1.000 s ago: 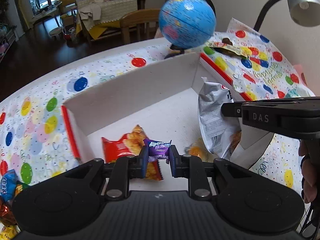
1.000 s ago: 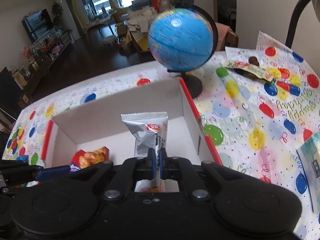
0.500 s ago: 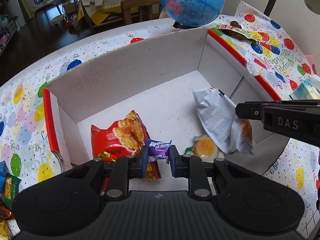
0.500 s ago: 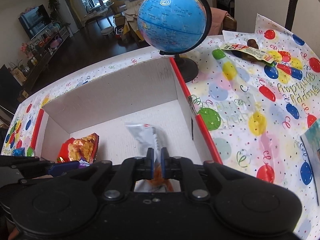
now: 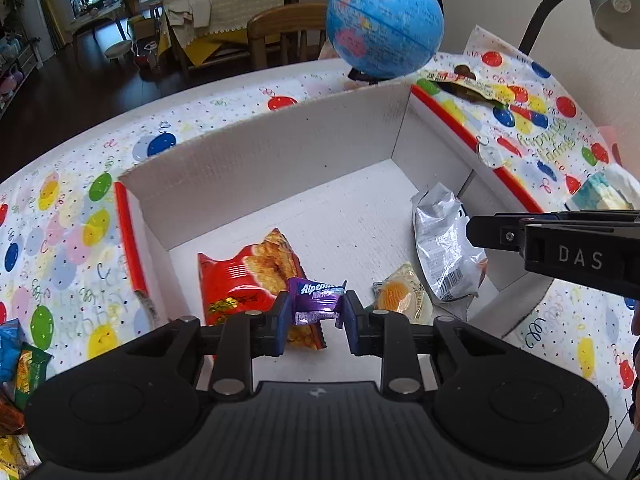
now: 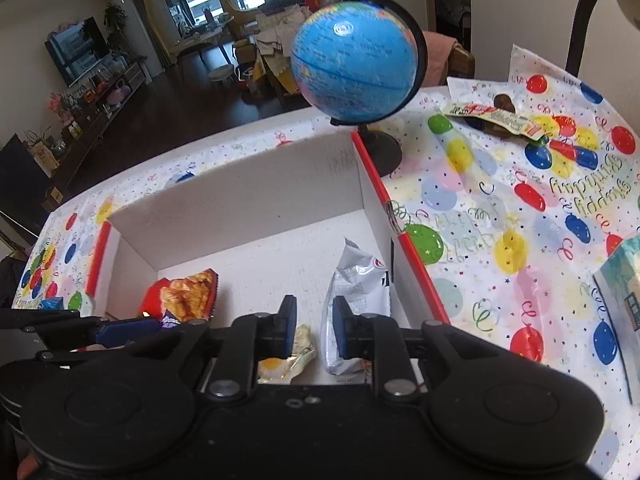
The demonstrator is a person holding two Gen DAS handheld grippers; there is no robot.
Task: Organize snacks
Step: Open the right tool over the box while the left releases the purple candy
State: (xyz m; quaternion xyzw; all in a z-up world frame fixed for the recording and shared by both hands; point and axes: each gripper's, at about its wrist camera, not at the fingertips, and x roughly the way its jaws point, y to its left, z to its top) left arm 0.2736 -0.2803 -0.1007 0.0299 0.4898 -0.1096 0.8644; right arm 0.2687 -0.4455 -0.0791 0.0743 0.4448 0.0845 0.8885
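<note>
Left wrist view: snack pile at lower-left edge [image 5: 16, 364] cut off, count unclear. Left gripper [image 5: 314, 314] clamps purple candy [image 5: 318, 300], holding it over near end of white cardboard box [image 5: 280, 152]. Three snacks lie on box floor: red chip bag [image 5: 244, 276] under candy, yellow packet [image 5: 402, 296] just right of gripper, silver bag [image 5: 444, 248] beside right wall. Right gripper [image 6: 315, 330]: jaws apart, holding nothing, silver bag [image 6: 358, 292] just beyond right finger, partly hidden. One globe [image 6: 354, 62] behind box on balloon tablecloth [image 6: 500, 216].
</note>
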